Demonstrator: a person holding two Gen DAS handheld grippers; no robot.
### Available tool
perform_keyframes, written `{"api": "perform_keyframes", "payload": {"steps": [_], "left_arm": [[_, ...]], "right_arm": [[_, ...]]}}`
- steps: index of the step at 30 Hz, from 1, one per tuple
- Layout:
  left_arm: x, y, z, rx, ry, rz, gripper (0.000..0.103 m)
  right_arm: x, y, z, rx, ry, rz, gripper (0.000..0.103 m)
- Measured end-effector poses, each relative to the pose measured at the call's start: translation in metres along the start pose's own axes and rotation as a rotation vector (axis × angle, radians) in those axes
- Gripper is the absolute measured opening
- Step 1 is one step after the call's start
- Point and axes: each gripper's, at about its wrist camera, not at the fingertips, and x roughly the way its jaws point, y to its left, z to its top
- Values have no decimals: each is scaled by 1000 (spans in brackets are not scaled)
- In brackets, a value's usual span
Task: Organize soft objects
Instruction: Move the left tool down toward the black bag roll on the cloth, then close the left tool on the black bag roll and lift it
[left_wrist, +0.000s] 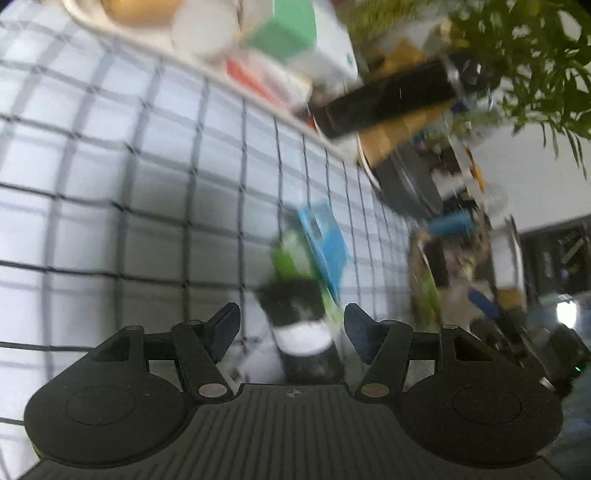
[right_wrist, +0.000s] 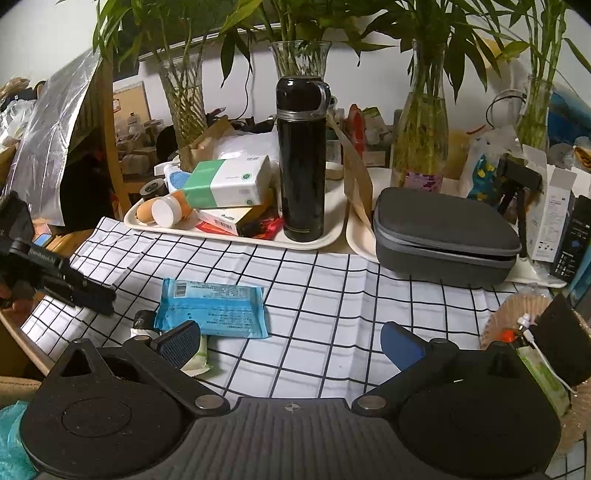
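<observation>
2 grippers above a checked cloth with soft packs

2 soft packs lie together on the black-and-white checked cloth (right_wrist: 332, 288): a blue wet-wipe pack (right_wrist: 212, 308), flat, and a green-and-white pack (right_wrist: 197, 356) partly tucked under its near edge. The right gripper (right_wrist: 291, 343) hovers over the cloth with its jaws spread wide and nothing between them; its left finger overlaps the green-and-white pack in view, contact uncertain. The left gripper (left_wrist: 291, 328), seen in its own blurred, tilted view, has its jaws apart; a small black-and-white tube (left_wrist: 303, 325) lies on the cloth in the gap, and whether the pads touch it cannot be told. Just beyond it are the blue pack (left_wrist: 325, 243) and the green one (left_wrist: 291, 254). Behind, a cream tray (right_wrist: 236, 238) carries a black flask (right_wrist: 301, 158) and a green-and-white tissue box (right_wrist: 229, 181); a grey zip case (right_wrist: 443, 229) sits on a 2nd tray to the right
</observation>
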Motion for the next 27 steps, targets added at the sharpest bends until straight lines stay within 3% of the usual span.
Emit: {"api": "perform_keyframes", "payload": {"steps": [5,8,14,19,21,27], "left_arm": [[25,5,6,-22,121,-11,62],[33,6,10,-35,171,-54,62],[48,5,14,-73,227,-76,61],[51,3,14,-75,238,-75,59],[52,1,13,-60,236,-37,41],[44,-6,12,-4,175,-40,40]], "right_arm": [[4,0,2,1,1,6,103],[6,0,2,-5,5,1,103],[8,-2,4,4,7,3,103],[12,-3,5,6,15,4,103],[12,-3,5,9,16,4,103],[12,-3,6,16,15,7,103]]}}
